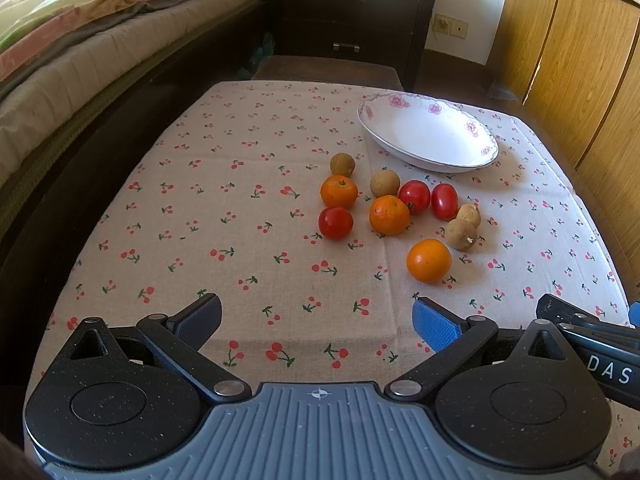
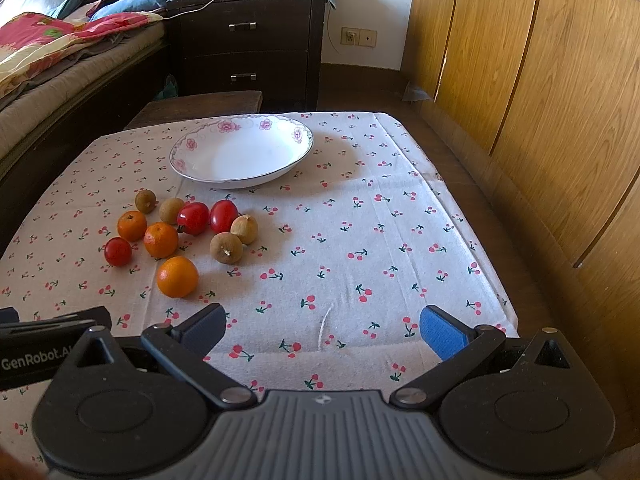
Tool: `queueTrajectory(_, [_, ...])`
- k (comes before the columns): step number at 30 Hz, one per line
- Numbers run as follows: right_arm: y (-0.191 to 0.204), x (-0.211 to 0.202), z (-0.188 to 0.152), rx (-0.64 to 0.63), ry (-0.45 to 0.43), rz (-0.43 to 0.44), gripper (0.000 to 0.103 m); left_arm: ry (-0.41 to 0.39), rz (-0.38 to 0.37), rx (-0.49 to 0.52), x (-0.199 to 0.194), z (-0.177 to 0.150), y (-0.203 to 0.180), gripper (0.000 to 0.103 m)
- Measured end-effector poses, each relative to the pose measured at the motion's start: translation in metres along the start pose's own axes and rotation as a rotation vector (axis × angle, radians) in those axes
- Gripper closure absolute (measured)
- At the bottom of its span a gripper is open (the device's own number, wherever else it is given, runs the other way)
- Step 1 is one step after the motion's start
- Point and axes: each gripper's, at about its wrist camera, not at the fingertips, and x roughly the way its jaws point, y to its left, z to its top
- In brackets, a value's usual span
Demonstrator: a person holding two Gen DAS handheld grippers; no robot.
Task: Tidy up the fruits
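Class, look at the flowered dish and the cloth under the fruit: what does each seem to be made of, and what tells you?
White shallow dish with pink flower rim: likely glazed ceramic, judging by its smooth glossy surface. Beige cherry-print tablecloth: probably woven cotton or linen; matte, with visible fold creases.

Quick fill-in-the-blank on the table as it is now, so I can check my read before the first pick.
1. The number of oranges on the cloth is ____.
2. The white bowl with the pink flower rim holds ____ fruit.
3. The left gripper and the right gripper both have their jaws ____.
4. The number of red tomatoes is ____.

Missing words: three; no; open; three
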Motion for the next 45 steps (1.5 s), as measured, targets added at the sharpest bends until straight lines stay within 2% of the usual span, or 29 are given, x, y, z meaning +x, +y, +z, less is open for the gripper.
queueTrajectory(14, [0.002, 0.003, 0.000, 0.003, 0.009, 0.015, 0.000, 0.007, 0.001, -0.002, 0.002, 0.001, 0.000, 0.002])
queueTrajectory(24, [0.009, 0.007, 0.004, -0.001, 0.019, 0.076, 0.009, 0.005, 0.004, -0.017, 0.004, 0.003, 0.007, 0.003])
queueTrajectory(27, [0.011, 0.009, 0.006, 0.000, 0.022, 0.097, 0.013, 0.004, 0.000, -0.024, 0.004, 0.005, 0.011, 0.003])
queueTrajectory(32, [0.021, 0.014, 0.009, -0.021, 0.039, 0.144, 0.027, -0.007, -0.032, -0.037, 0.003, 0.007, 0.018, 0.002])
queueTrajectory(35, [0.026, 0.018, 0.011, -0.027, 0.043, 0.170, 0.033, -0.016, -0.018, -0.030, 0.004, 0.008, 0.020, 0.002])
queueTrajectory(40, [0.033, 0.024, 0.018, -0.018, 0.039, 0.225, 0.037, -0.030, -0.023, -0.052, 0.004, 0.014, 0.028, 0.002])
queueTrajectory(45, [0.045, 0.035, 0.021, -0.036, 0.063, 0.264, 0.046, -0.046, -0.002, -0.038, 0.003, 0.019, 0.033, 0.002])
